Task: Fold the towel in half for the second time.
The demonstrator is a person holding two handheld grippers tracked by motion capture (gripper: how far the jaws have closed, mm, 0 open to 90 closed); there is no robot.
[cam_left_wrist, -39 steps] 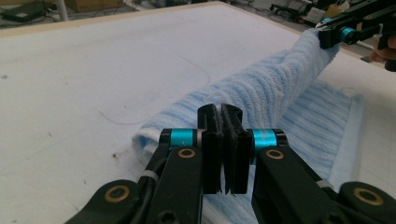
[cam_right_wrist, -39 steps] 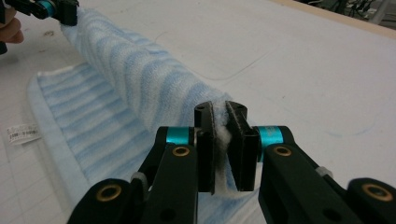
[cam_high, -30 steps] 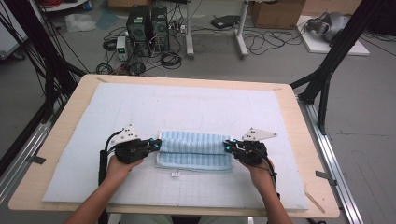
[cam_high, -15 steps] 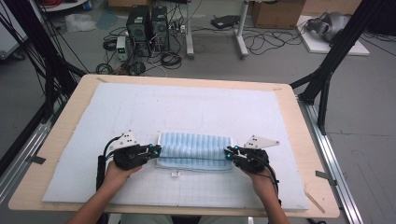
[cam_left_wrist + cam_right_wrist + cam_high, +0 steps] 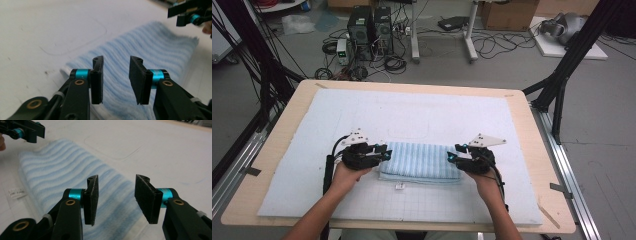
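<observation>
the left gripper (image 5: 388, 153) and right gripper (image 5: 453, 153) flank the short ends of the folded towel (image 5: 419, 162), apparently so the fold settles square. both sets of jaws have just been opening and stand released, gripping nothing. the towel, pale blue with ribbed stripes, lies flat on the white mat (image 5: 422, 112), near its front edge.

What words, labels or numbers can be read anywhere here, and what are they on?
None can be read.
Small white tag at the edge of the folded blue-and-white striped towel: it carries dark print, too small and blurred to read.
Black computer towers on the floor beyond the table: any markings are too small to tell.
White foam mat with faint outlines and a grid: no lettering visible.
</observation>
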